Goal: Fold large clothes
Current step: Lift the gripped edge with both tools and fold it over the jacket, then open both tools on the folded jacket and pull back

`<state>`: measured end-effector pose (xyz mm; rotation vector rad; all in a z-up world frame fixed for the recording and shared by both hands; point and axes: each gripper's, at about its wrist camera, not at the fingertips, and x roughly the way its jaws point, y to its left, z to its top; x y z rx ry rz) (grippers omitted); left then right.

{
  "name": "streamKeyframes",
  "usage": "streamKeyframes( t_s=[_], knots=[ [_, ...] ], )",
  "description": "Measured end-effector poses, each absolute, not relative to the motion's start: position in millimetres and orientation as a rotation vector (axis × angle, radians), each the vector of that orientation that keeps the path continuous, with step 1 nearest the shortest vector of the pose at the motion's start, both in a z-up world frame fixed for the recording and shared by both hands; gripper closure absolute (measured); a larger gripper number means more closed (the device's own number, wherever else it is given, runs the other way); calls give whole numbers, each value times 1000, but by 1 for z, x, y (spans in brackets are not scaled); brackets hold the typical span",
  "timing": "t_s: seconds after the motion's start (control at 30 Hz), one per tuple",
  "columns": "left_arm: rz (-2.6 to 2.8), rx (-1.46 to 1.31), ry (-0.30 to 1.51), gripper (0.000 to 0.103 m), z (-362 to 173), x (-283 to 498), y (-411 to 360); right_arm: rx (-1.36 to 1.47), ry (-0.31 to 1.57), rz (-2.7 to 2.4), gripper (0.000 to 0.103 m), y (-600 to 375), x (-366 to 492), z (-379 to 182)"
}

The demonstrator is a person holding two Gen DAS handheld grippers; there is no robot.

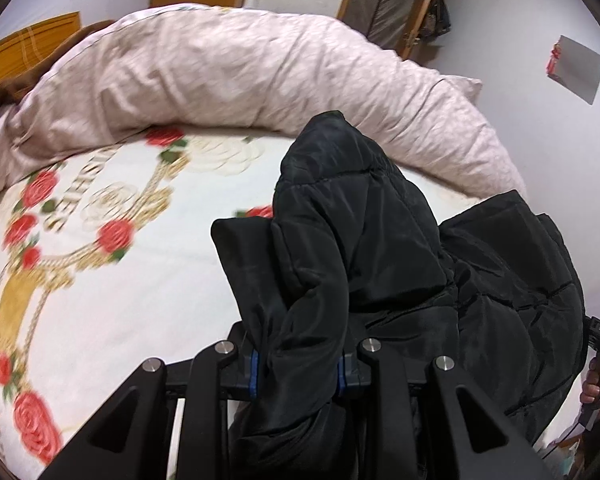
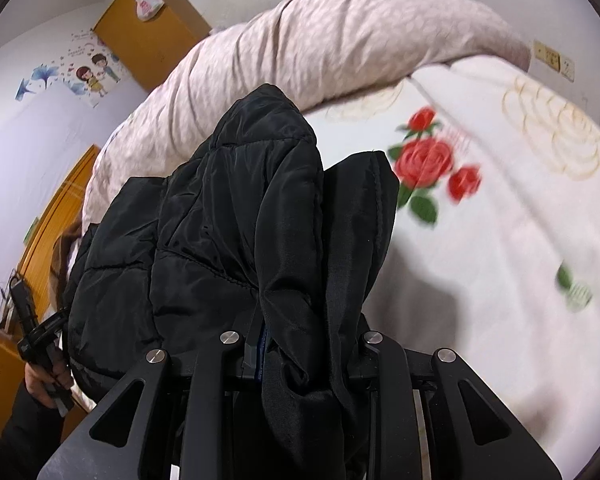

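While you hold the black padded jacket (image 1: pixel 364 240) up over the bed, your left gripper (image 1: pixel 298 372) is clamped on a bunched fold of it: the cloth fills the gap between the two blue-edged fingers (image 1: pixel 253 376) and spills down toward six o'clock. From that camera the jacket rises from the jaws toward one o'clock, and its quilted body hangs off toward three o'clock, above the flowered bedsheet (image 1: pixel 100 260). At four o'clock, on the frame's edge, you can see your other hand (image 1: pixel 596 384) gripping its black handle.

Your right gripper (image 2: pixel 304 350) is likewise closed on jacket (image 2: pixel 236 216) fabric; a thick fold is pinched between its fingers (image 2: pixel 256 354) and drapes over them toward six o'clock. In this view the padded panels stand up toward twelve o'clock and bulge out to nine o'clock, where your left hand (image 2: pixel 40 380) shows at eight o'clock holding its tool.

Beyond the jacket, a rumpled pale pink quilt (image 1: pixel 228 72) lies heaped along the far side of the bed, from nine o'clock round to two o'clock in the left view. White sheet (image 2: pixel 500 240) with red roses (image 2: pixel 424 164) spreads out at three o'clock in the right view. Both pictures are blurred on the sheet. Orange wooden furniture (image 2: pixel 148 24) stands against the wall at eleven o'clock in the right view.
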<state>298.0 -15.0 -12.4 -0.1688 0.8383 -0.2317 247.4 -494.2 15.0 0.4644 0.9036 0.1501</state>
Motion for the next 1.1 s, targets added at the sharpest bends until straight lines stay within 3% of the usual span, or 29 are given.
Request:
streamKeyframes(
  t_s=[0.37,0.7,0.93,1.03,1.1],
  knots=[
    [-328,-178,822,76,-19,379,-101,407,871,49,77,-570,307,20],
    [-319,-184,881,75,-77,418,-135,443,932,-25,75,-610,338,-35],
    [-289,-171,920,66,-109,415,-129,480,958,-48,60,-621,339,-54],
    [-266,-188,935,54,-111,415,-125,467,974,-85,46,-623,340,-52],
    [-259,-194,946,50,-108,416,-122,456,980,-100,45,-622,336,-44]
  ],
)
